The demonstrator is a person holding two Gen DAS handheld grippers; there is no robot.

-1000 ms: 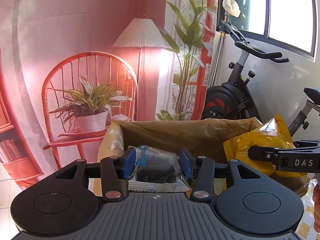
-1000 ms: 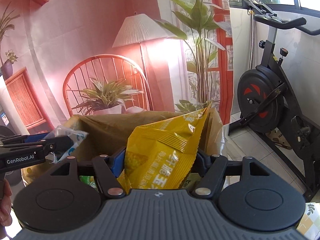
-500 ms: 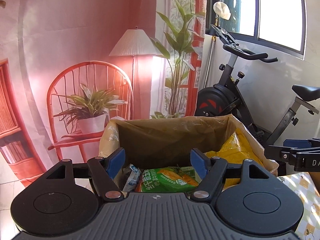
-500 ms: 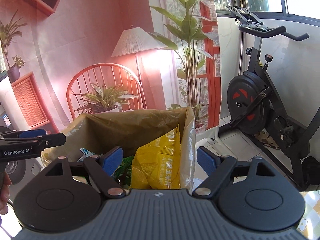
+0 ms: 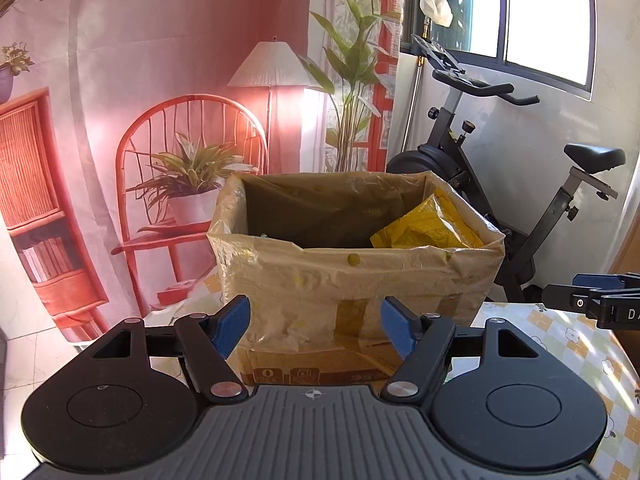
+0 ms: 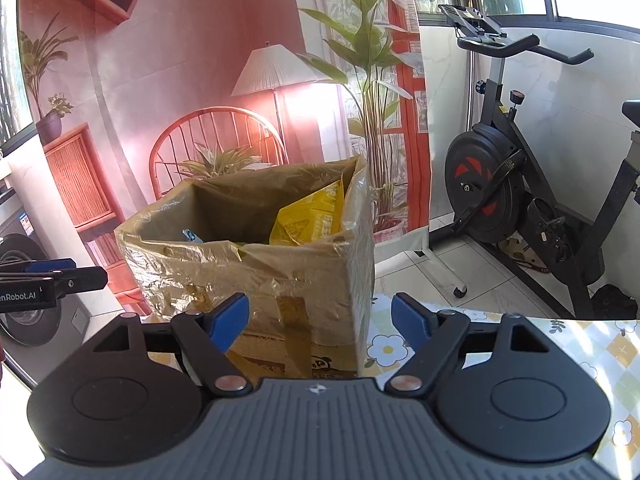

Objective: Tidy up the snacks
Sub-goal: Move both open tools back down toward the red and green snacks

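Left gripper (image 5: 314,326): jaws spread, empty.
Right gripper (image 6: 320,322): jaws spread, empty.
Yellow snack bag (image 5: 426,228): inside taped cardboard box (image 5: 360,280).
Right view only: blue packet (image 6: 189,236), washing machine (image 6: 24,308).
Surface: floral tablecloth (image 6: 592,344); exercise bike (image 6: 520,184) beyond.

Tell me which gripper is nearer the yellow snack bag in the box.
Right, though only slightly. The right gripper faces the box corner where the yellow snack bag leans. The left gripper faces the box's middle, bag off to its right. Both open, empty.
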